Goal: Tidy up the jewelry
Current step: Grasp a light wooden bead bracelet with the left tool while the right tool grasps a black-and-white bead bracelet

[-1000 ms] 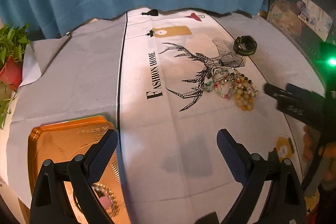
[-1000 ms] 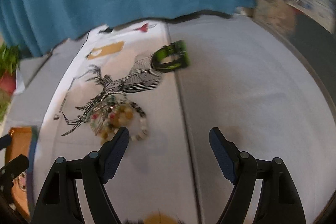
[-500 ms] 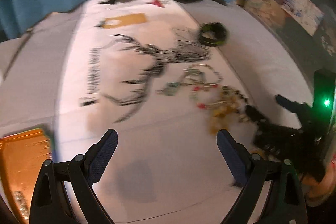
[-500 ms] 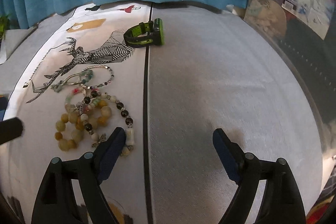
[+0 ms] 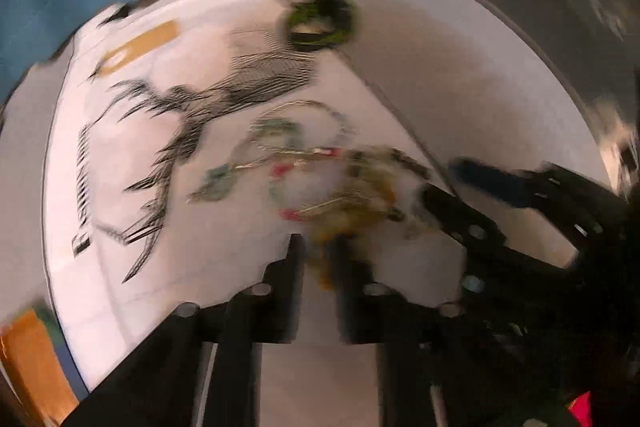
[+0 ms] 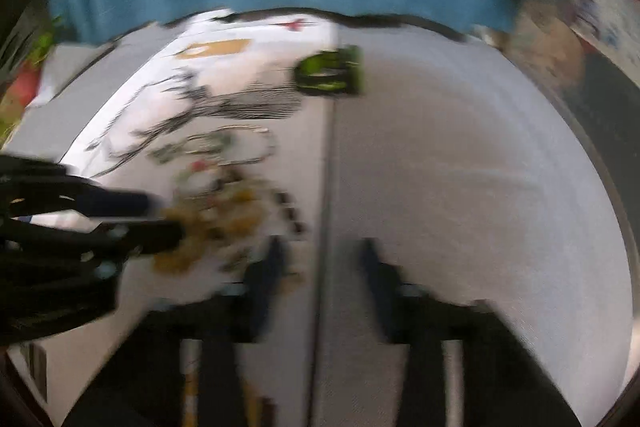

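**Both grippers at the bead pile**

Left gripper (image 5: 318,251) narrowed to a slim gap, tips at the near edge of the bead pile (image 5: 352,203); contact lost in blur. Right gripper (image 6: 320,259) partly apart over bare cloth, just right of the pile (image 6: 224,211). Pile sprawled across the deer-print cloth (image 5: 120,187), no clear long axis; single strands impossible to separate. Green band (image 6: 330,71) lying far beyond, well apart, at the print's edge. Plain grey cloth (image 6: 480,167) open to the right. Orange tray (image 5: 28,359) cut off near left.
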A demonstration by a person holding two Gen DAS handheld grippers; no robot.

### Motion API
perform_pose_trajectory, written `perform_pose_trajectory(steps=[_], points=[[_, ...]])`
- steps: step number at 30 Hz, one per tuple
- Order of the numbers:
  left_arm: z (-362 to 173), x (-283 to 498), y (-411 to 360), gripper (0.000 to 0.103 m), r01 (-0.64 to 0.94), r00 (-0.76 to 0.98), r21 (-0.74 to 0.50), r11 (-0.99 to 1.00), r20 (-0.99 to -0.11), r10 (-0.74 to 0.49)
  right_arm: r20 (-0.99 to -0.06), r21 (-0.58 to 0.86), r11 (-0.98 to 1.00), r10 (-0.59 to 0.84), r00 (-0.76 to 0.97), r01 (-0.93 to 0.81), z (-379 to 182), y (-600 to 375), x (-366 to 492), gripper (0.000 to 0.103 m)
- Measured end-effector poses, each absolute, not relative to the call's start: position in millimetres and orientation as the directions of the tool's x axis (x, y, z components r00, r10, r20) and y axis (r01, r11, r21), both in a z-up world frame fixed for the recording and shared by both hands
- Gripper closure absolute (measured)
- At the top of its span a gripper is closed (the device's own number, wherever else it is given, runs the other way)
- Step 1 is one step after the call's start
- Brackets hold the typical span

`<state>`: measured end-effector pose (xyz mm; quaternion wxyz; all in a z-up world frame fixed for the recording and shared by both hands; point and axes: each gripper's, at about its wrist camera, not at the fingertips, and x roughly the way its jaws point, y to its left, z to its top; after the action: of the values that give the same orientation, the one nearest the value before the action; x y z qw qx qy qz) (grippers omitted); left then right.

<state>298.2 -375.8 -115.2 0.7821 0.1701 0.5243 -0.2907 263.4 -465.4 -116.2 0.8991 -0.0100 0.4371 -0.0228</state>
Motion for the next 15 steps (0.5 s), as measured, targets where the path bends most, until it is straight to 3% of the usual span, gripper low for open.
perform_pose_trajectory(steps=[1, 2, 4, 7, 15], points=[[-114.0, 293.2, -377.1, 0.092, 0.637, 0.29, -0.023, 0.77, -0.919, -0.268, -0.786, -0.067, 0.998, -0.06, 0.616, 0.012, -116.0, -457.7, 262.6, 0.093], [-112.8, 289.9, -376.3, 0.093, 0.637, 0.283, -0.032, 0.77, -0.92, -0.272, -0.787, -0.102, 0.995, -0.091, 0.61, 0.016, -115.9, -452.1, 261.2, 0.094], [-107.0, 283.5, -368.7, 0.093, 0.621, 0.253, -0.079, 0.78, -0.921, -0.295, -0.801, -0.147, 0.989, -0.134, 0.584, 0.024, -114.6, -444.7, 255.8, 0.094], [-86.2, 263.6, -352.7, 0.093, 0.621, 0.276, -0.084, 0.78, -0.907, -0.317, -0.825, -0.081, 0.994, -0.108, 0.554, 0.073, -107.2, -451.5, 235.9, 0.094], [-25.0, 201.9, -299.3, 0.093, 0.597, 0.359, -0.113, 0.794, -0.847, -0.391, -0.754, 0.004, 0.984, -0.113, 0.647, 0.176, -47.0, -463.8, 171.2, 0.094]])
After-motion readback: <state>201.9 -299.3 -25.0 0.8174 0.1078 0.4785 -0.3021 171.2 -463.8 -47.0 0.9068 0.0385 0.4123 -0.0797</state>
